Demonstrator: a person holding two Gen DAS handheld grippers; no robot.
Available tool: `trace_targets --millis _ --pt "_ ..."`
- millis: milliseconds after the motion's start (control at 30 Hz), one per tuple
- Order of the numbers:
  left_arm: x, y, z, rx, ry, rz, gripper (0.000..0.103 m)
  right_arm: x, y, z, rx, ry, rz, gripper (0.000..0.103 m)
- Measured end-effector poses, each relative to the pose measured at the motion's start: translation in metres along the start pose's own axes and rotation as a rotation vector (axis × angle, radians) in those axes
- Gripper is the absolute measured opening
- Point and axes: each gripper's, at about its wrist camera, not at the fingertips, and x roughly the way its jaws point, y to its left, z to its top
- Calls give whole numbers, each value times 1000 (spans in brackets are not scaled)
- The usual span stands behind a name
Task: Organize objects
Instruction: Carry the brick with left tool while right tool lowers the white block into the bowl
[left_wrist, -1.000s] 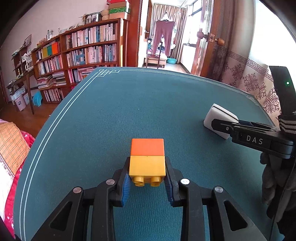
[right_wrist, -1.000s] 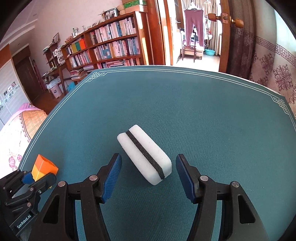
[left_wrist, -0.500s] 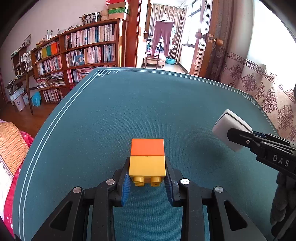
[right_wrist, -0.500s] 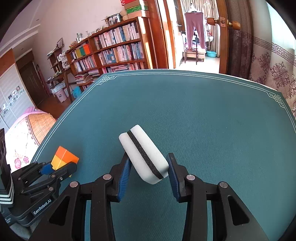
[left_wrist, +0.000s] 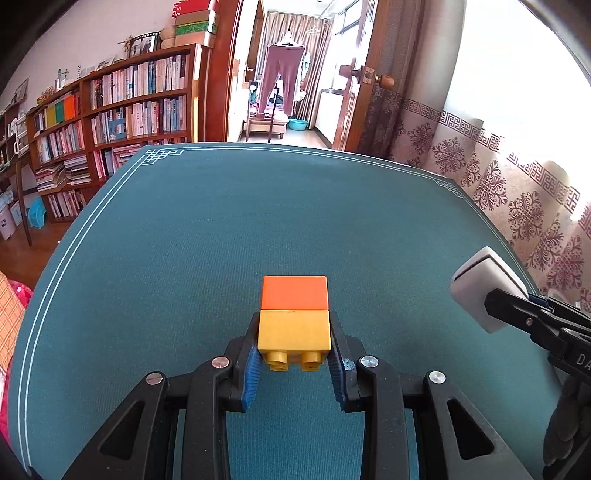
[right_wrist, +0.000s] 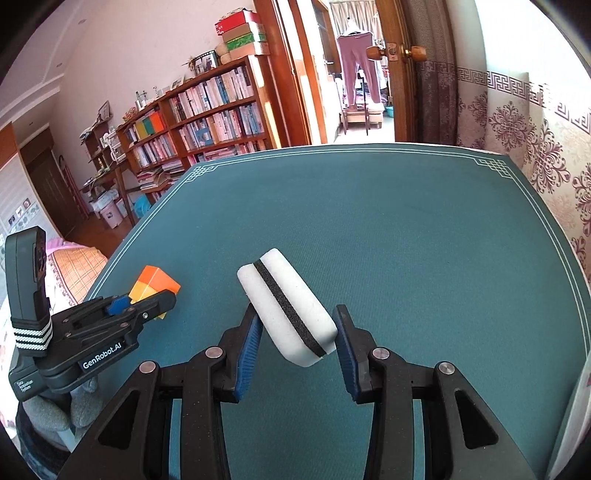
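The orange-and-yellow block (left_wrist: 294, 318) sat clamped in my left tool (left_wrist: 294, 354), above the green surface (left_wrist: 221, 240). My right tool (right_wrist: 299, 341) gripped the white eraser (right_wrist: 286, 315) aloft; its underside was hidden, and its near end was cut off in the left view.

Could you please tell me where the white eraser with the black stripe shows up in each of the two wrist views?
Left wrist view: the white eraser sits at the far right edge, held by the right gripper.
Right wrist view: the eraser is low and central, between the gripper's blue pads.
Shared landmark: the orange and yellow block, clamped in the left gripper.
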Motion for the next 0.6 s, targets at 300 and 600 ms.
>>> trace_targets --millis 300,600 --pt "2 -14 -6 48 13 -8 33 -41 -31 -28 63 -37 -48 40" --pt "6 -23 -13 75 30 -3 33 -86 -69 -42 129 -102 -124 40"
